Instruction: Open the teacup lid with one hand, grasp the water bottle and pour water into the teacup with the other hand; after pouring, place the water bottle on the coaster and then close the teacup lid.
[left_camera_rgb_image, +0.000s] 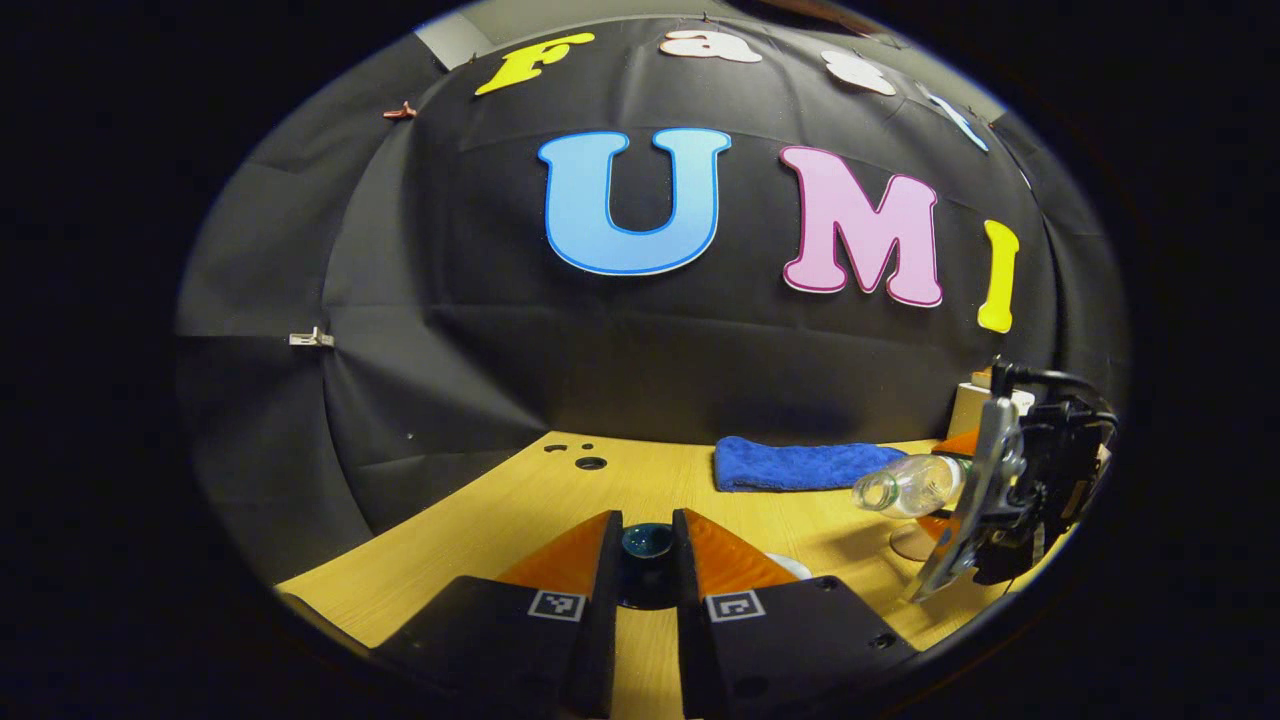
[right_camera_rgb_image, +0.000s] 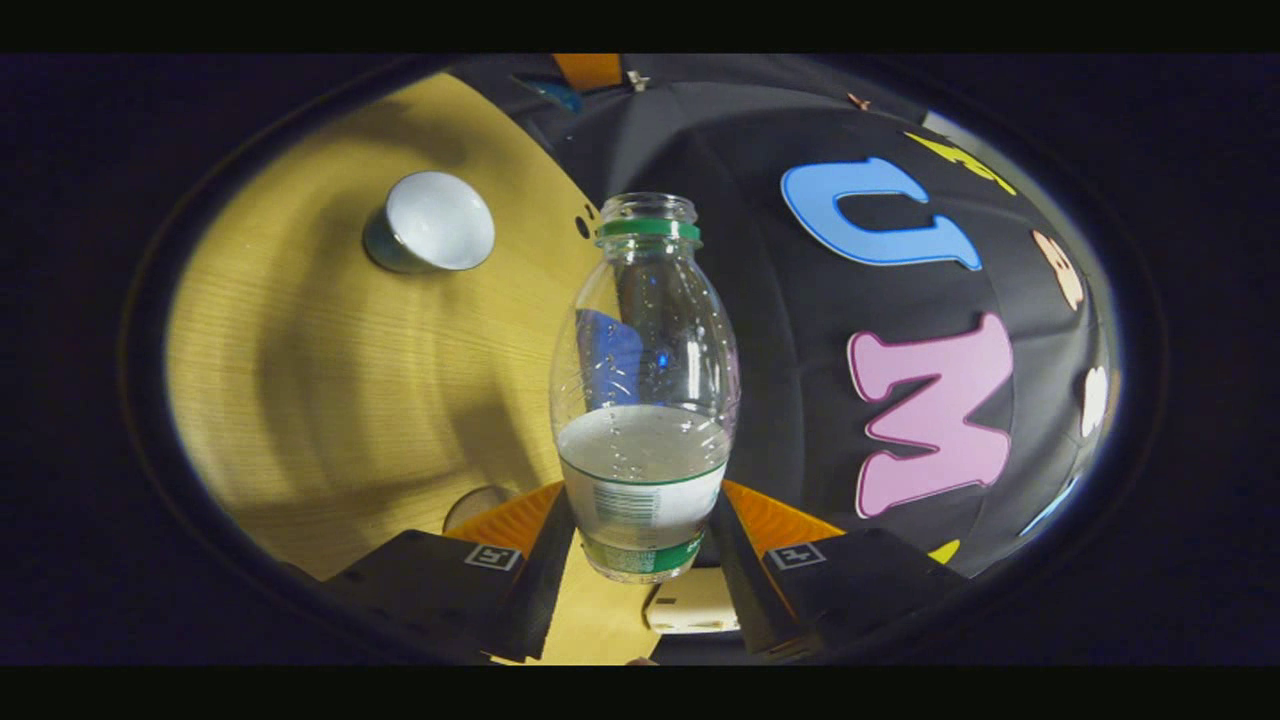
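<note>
The left claw (left_camera_rgb_image: 646, 560) is closed on the lid (left_camera_rgb_image: 646, 543), a dark teal knob pinched between both fingers and held above the table (left_camera_rgb_image: 520, 500). Just right of those fingers a sliver of white rim, probably the teacup (left_camera_rgb_image: 790, 566), peeks out.

The right claw (right_camera_rgb_image: 640, 540) grips the bottle (right_camera_rgb_image: 645, 400) around its labelled lower part, one finger on each side. The bottle is uncapped, with a green ring under its open mouth, and holds water in its lower part. In the left gripper view the same bottle (left_camera_rgb_image: 905, 487) lies nearly level in the air, mouth pointing left, held by the right claw (left_camera_rgb_image: 985, 500) at the frame's right edge.

In the right gripper view the teacup (right_camera_rgb_image: 432, 222) stands open on the table (right_camera_rgb_image: 330, 380), white inside, well apart from the bottle's mouth. A round coaster (right_camera_rgb_image: 478, 505) lies just beside the left finger.

The table is pale wood grain with small holes (left_camera_rgb_image: 590, 462) near its far edge. A folded blue towel (left_camera_rgb_image: 800, 464) lies near the back. Black cloth (left_camera_rgb_image: 480, 330) walls the booth behind, pinned with clips (left_camera_rgb_image: 310, 339).
</note>
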